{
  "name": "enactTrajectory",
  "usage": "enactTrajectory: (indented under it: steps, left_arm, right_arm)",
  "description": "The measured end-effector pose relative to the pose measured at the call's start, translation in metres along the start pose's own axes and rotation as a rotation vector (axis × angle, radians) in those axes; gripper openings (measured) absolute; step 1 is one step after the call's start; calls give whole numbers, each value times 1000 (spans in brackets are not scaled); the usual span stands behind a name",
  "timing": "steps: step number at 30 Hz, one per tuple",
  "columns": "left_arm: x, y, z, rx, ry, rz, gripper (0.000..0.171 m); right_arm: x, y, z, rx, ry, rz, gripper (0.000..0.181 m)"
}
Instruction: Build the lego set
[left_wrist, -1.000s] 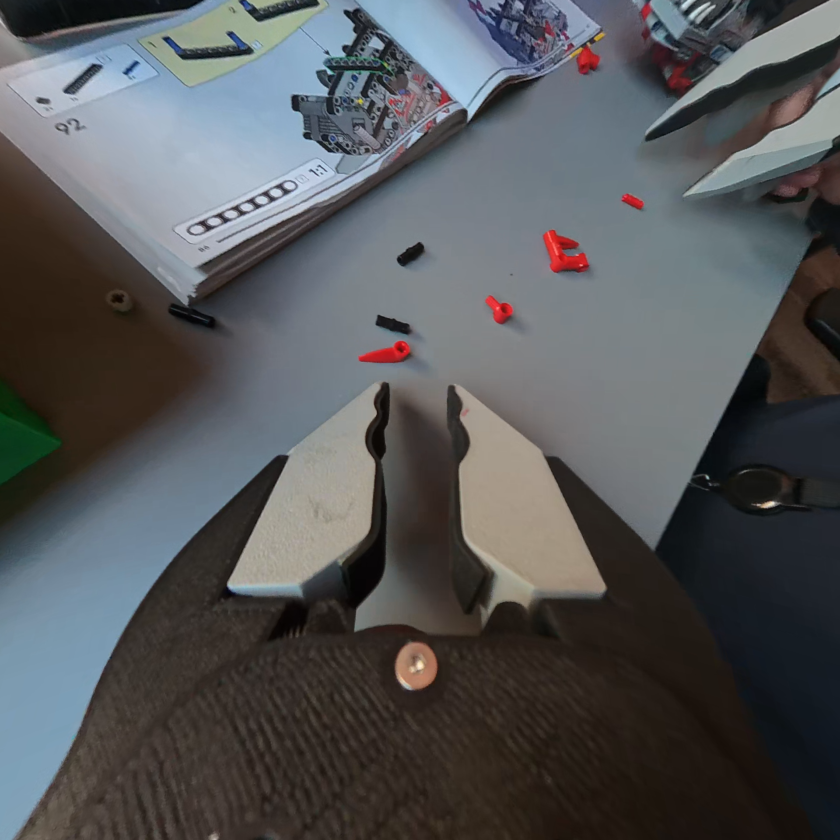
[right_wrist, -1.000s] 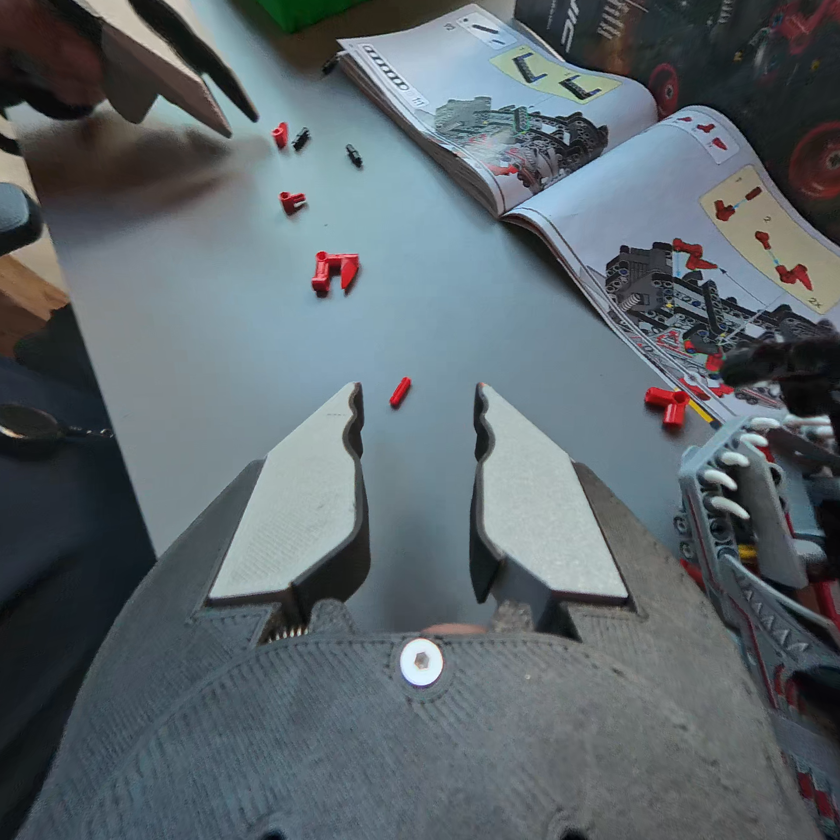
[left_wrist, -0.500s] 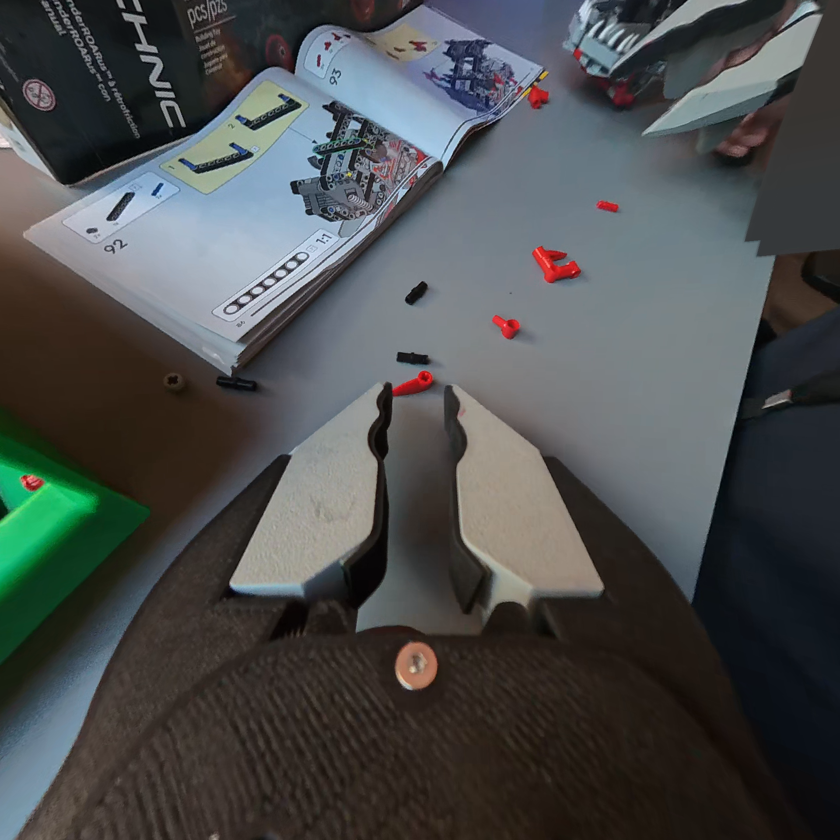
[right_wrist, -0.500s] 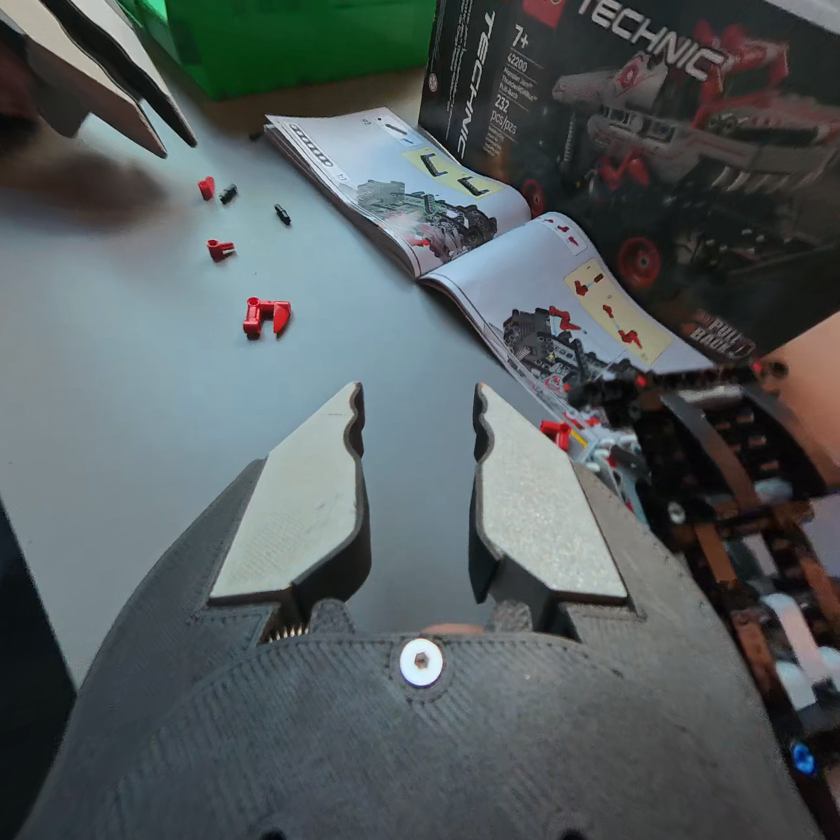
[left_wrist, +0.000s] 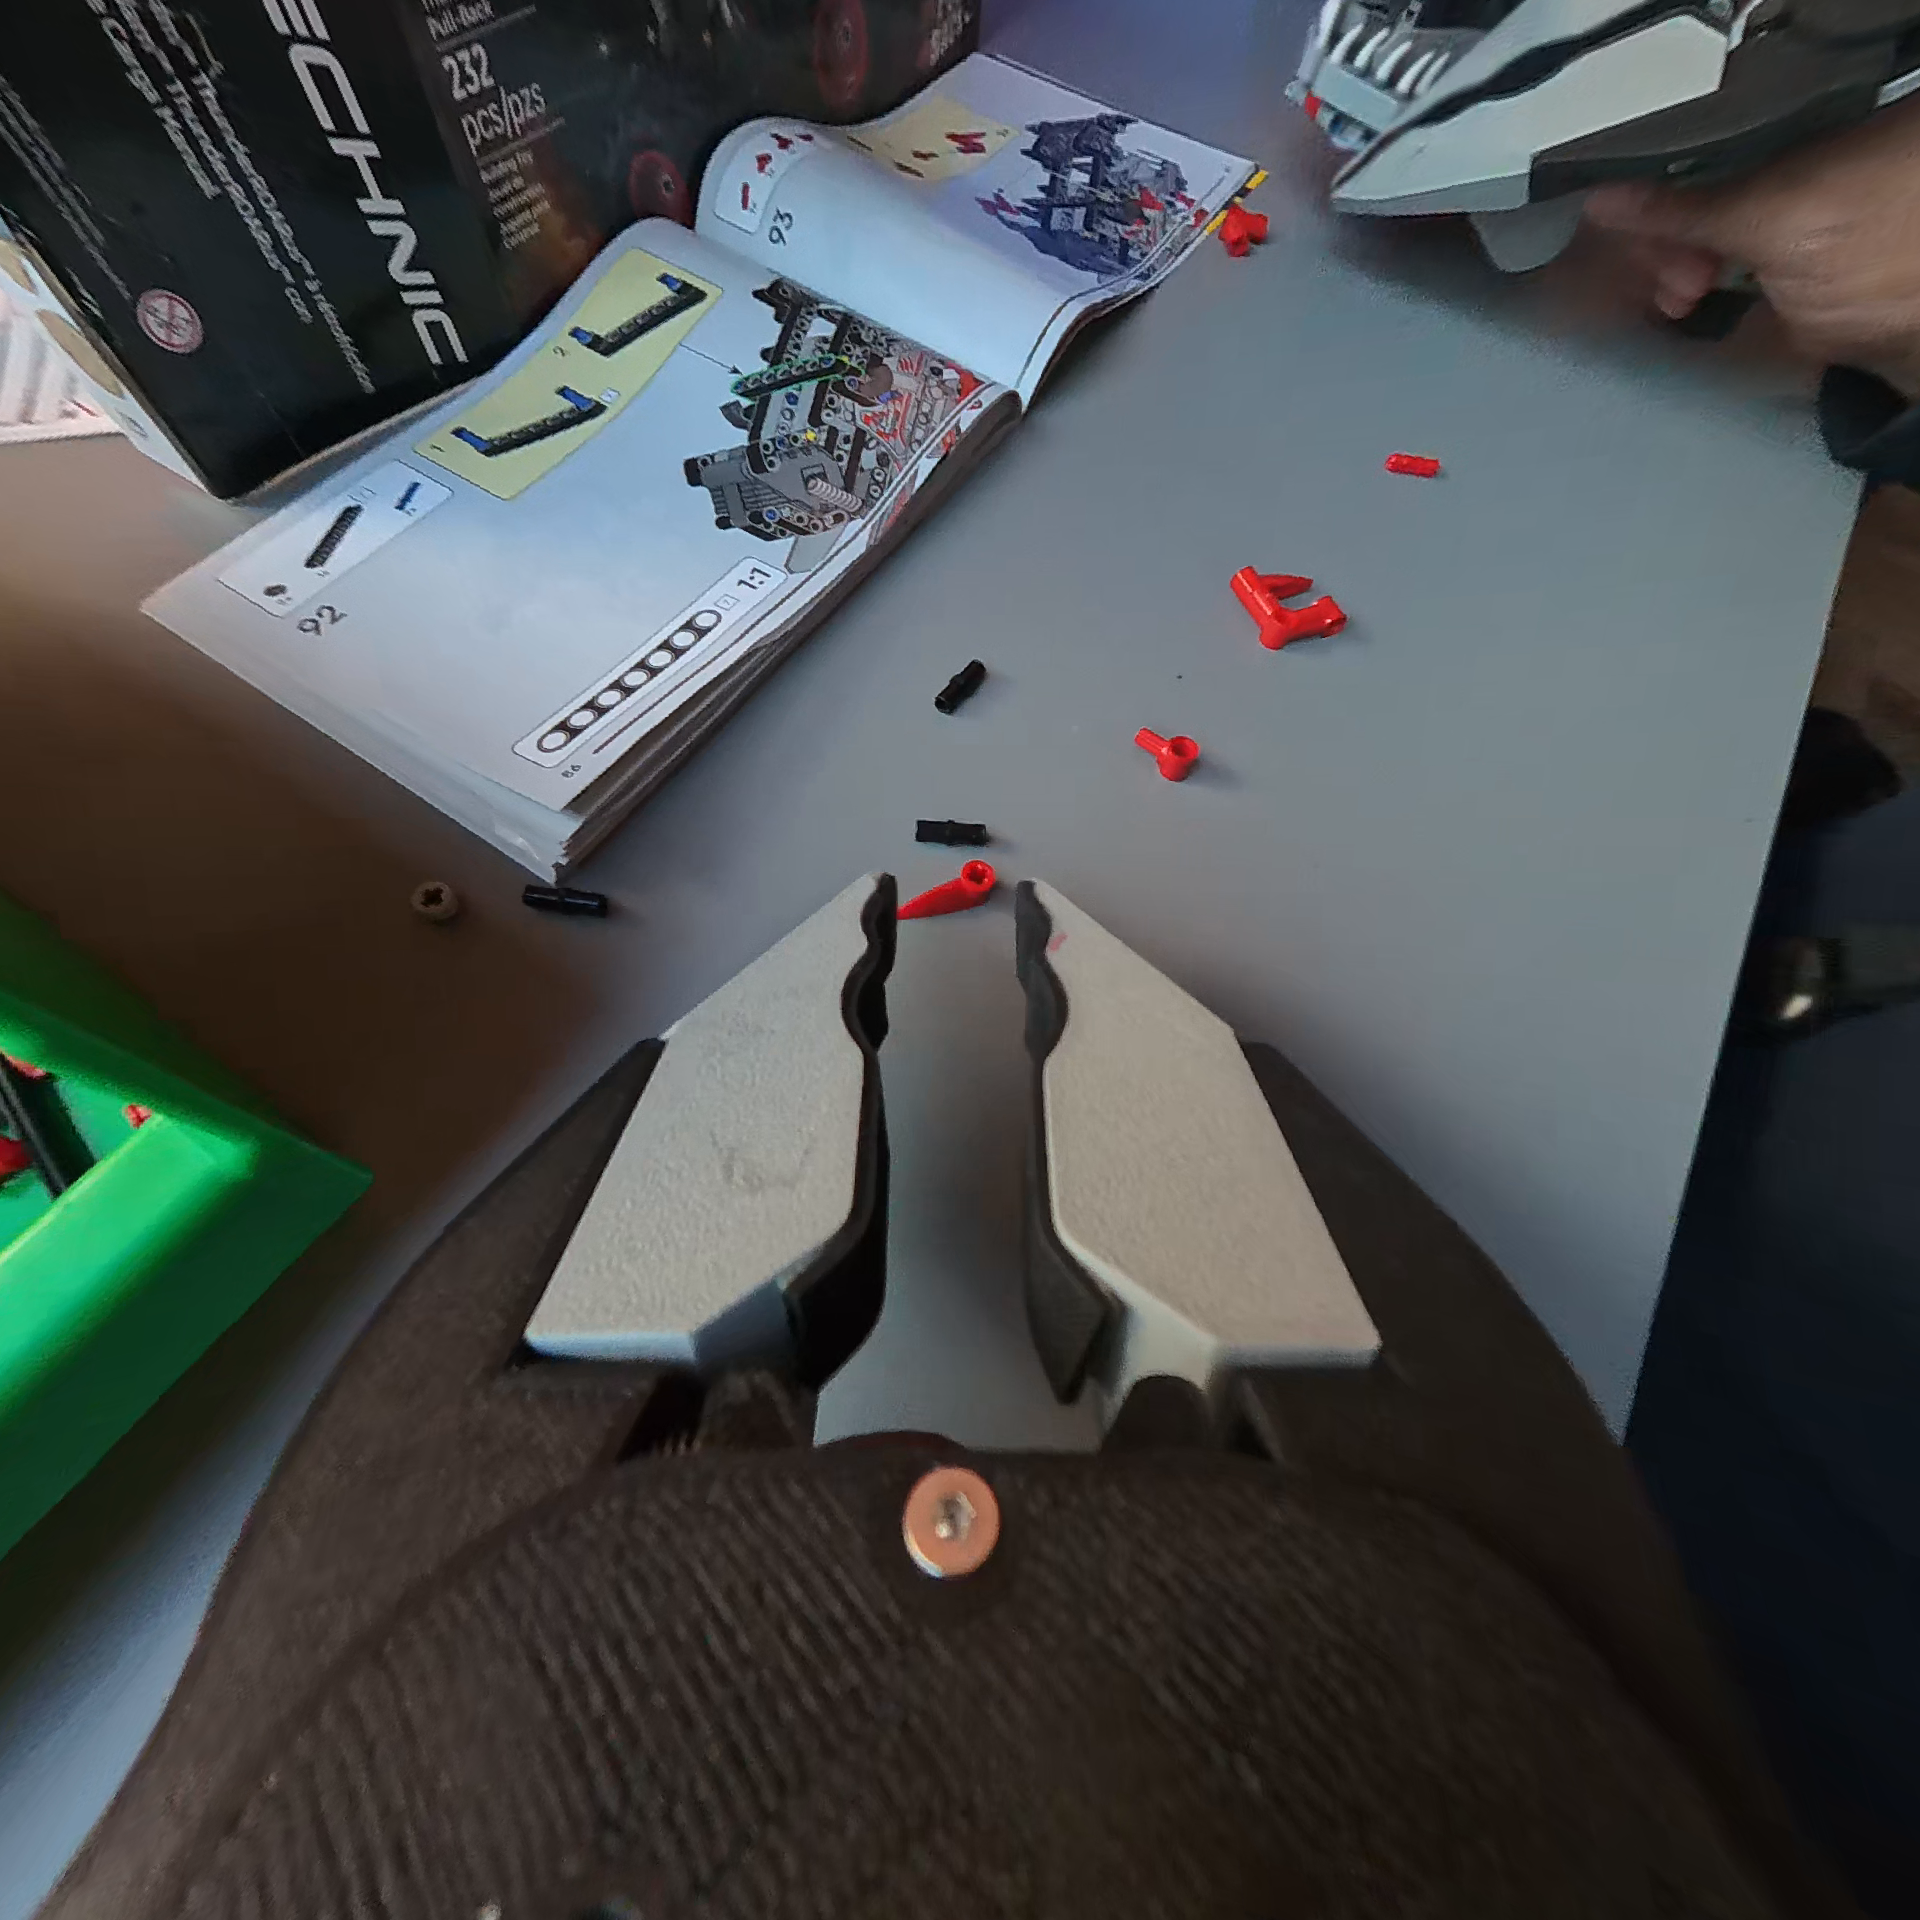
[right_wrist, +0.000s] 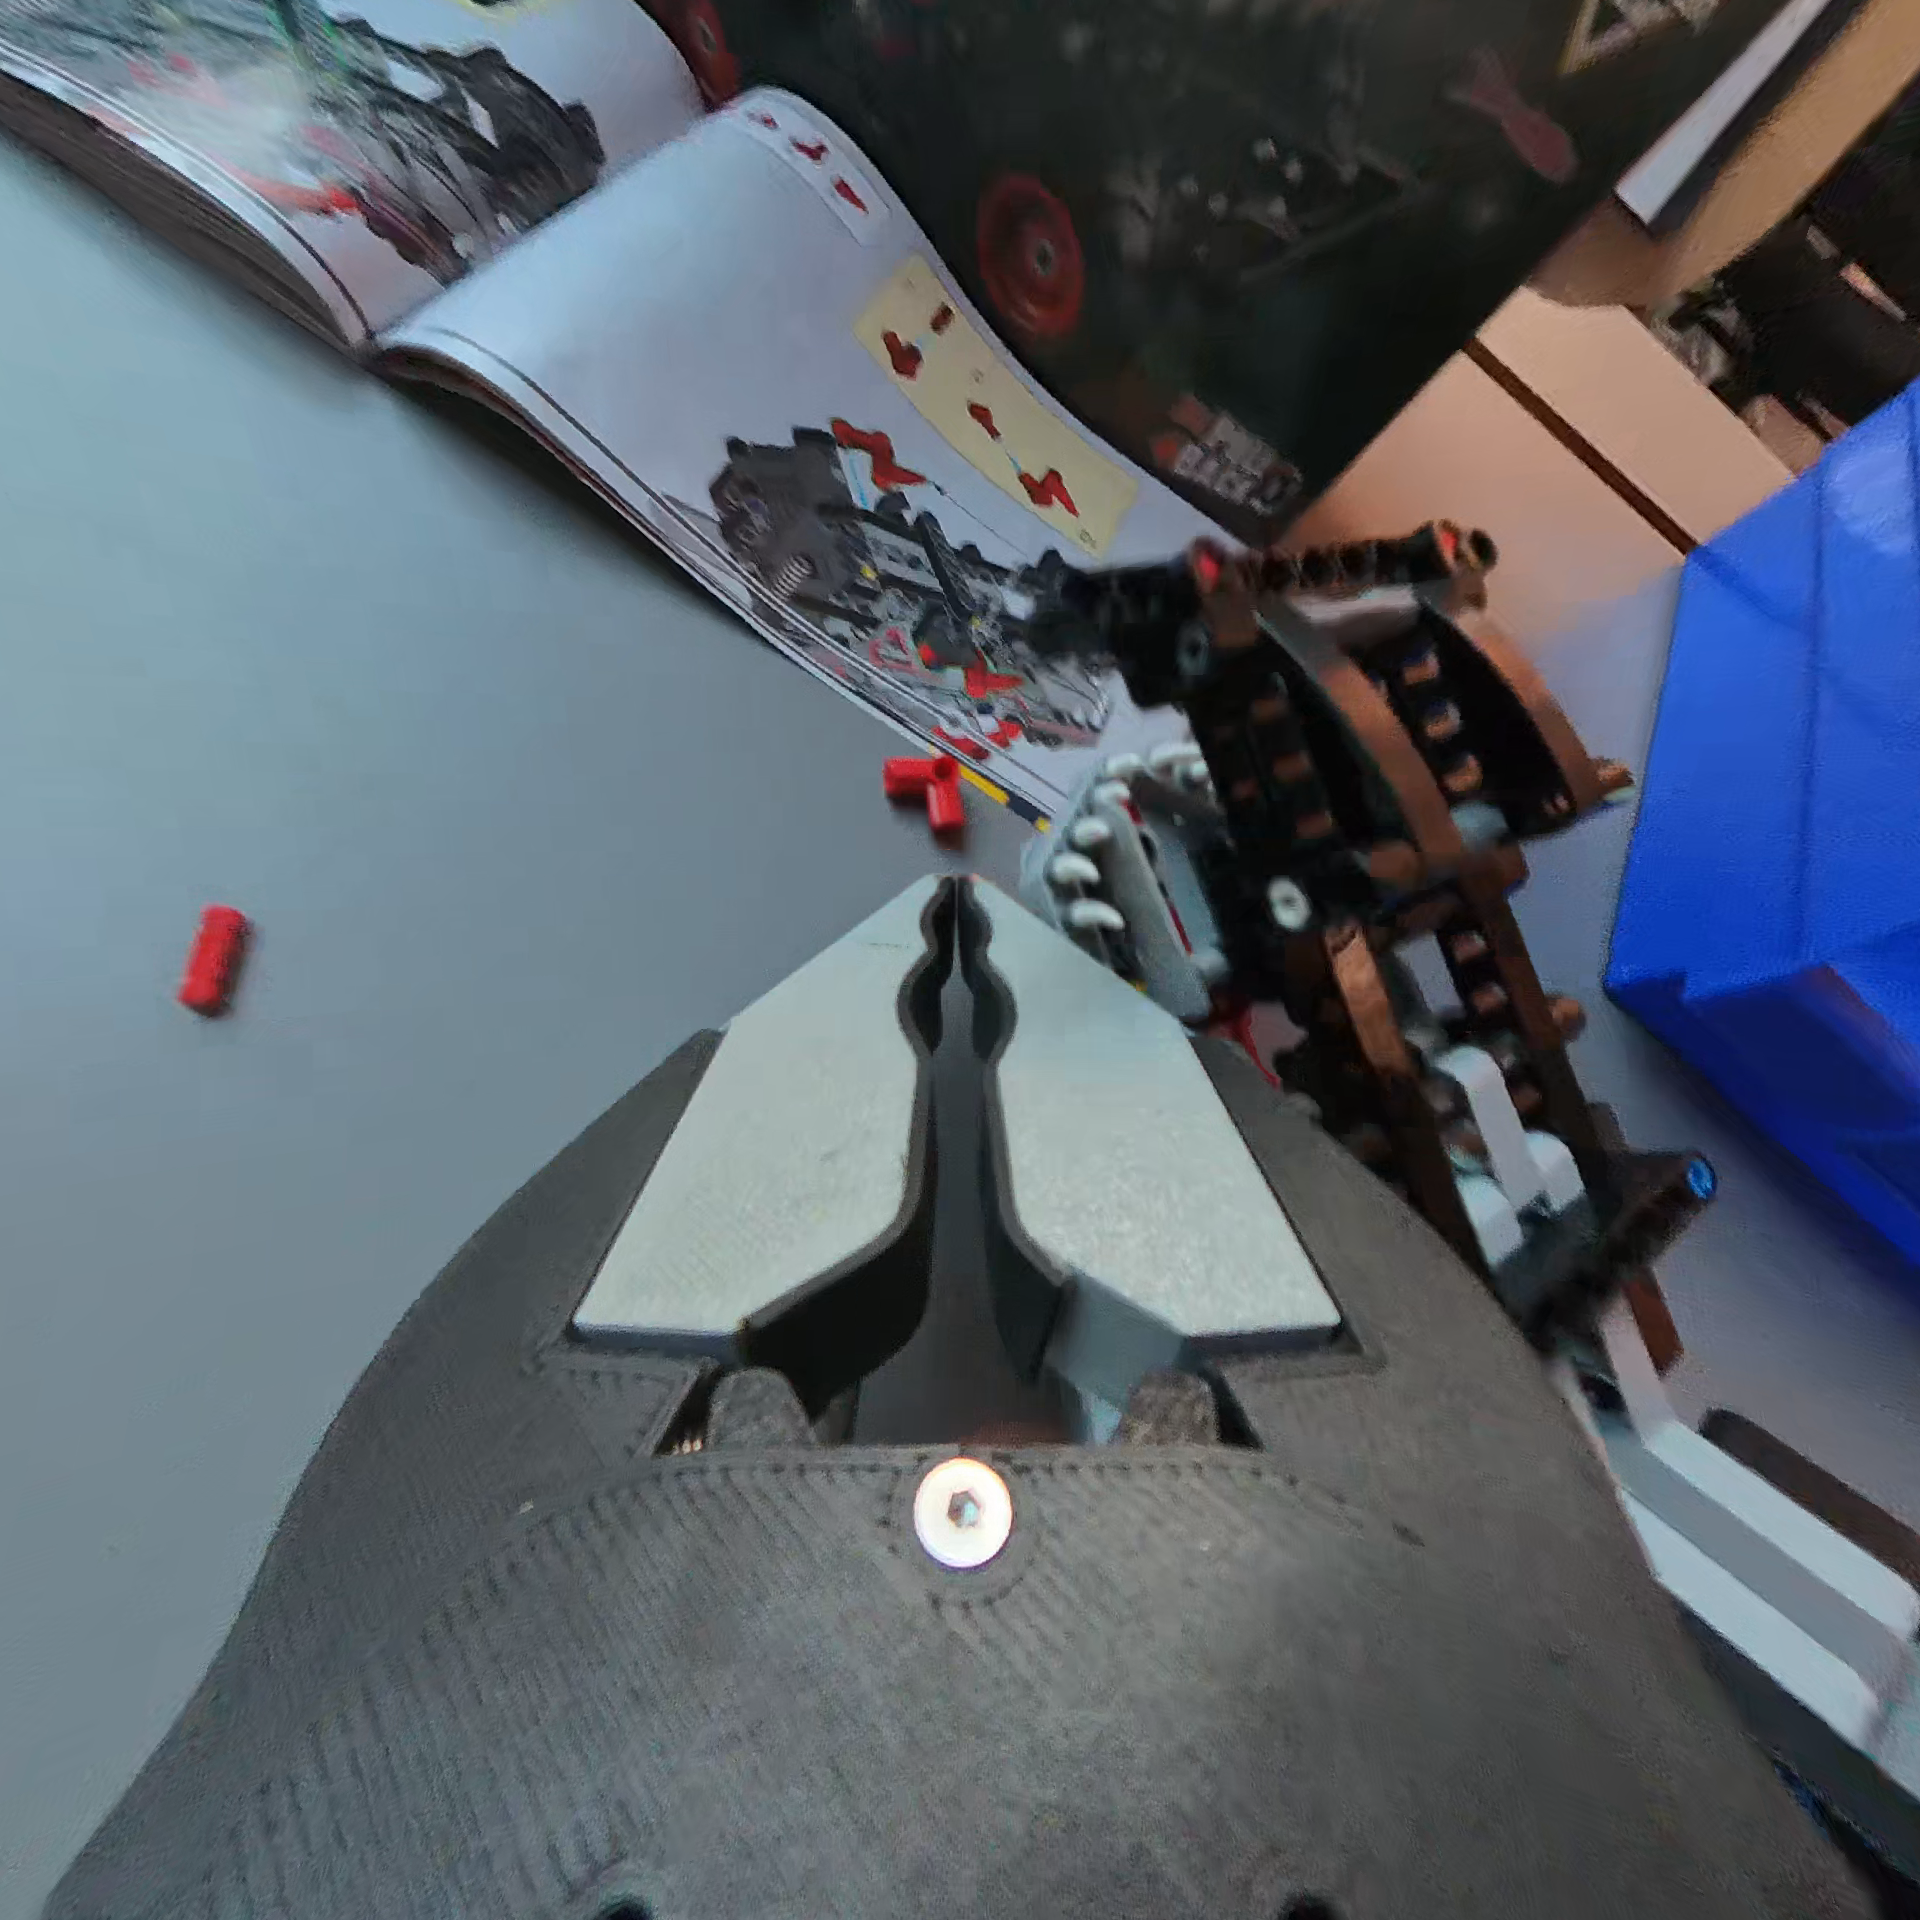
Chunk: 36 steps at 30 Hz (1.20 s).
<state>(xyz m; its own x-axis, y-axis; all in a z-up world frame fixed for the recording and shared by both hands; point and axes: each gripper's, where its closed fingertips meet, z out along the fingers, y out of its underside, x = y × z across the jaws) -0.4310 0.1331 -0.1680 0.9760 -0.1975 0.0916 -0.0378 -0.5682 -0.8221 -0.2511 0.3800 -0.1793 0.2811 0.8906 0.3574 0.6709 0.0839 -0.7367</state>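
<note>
My left gripper (left_wrist: 948, 902) is open and empty above the grey table (left_wrist: 1455, 935), its tips just short of a red pointed piece (left_wrist: 943, 894). Black pins (left_wrist: 951, 831) (left_wrist: 958, 686) (left_wrist: 564, 901), a red pin connector (left_wrist: 1168, 752), a red bracket piece (left_wrist: 1284, 607) and a small red pin (left_wrist: 1411, 464) lie ahead. My right gripper (right_wrist: 956, 894) is shut and empty, beside the partly built black and grey model (right_wrist: 1351, 852). The right gripper also shows far right in the left wrist view (left_wrist: 1558, 114). A red connector (right_wrist: 928, 787) and a red cylinder (right_wrist: 213, 958) lie near it.
The open instruction booklet (left_wrist: 644, 499) lies at the back, with the black set box (left_wrist: 260, 208) behind it. A green tray (left_wrist: 135, 1226) stands at the left, a tan round piece (left_wrist: 436, 900) near it. A blue bin (right_wrist: 1797, 883) stands right of the model. The table edge runs along the right. About 30 cm separates my left fingertips from my right. The red pin connector (left_wrist: 1168, 752) is about 7 cm from my left fingertips and 25 cm from my right.
My right gripper has shut and swung right toward the model. My left gripper has barely moved over the last half second; earlier it drew back and lifted, staying open.
</note>
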Motion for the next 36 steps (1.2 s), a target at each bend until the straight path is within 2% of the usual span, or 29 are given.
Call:
enactTrajectory:
  steps: [7,11,15,19,25,31,36]
  left_arm:
    - [-1,-2,-2,19,-28,16,20]
    - [-1,-3,-3,27,-35,21,20]
    - [-2,-1,-1,6,-48,30,20]
    - [-1,0,0,-2,-59,45,22]
    - [3,-3,-2,22,-39,34,23]
    - [6,-4,5,4,-15,18,23]
    - [8,-4,7,0,-1,18,26]
  right_arm:
    - [31,21,-9,-17,111,-44,0]
    - [37,27,-13,-19,145,-90,9]
    - [14,19,-26,44,36,-53,20]
    - [-8,13,-43,109,-104,63,27]
    - [-16,22,-57,107,-233,204,31]
    - [-37,14,-47,71,-386,227,32]
    - [-61,-10,-34,95,-523,204,32]
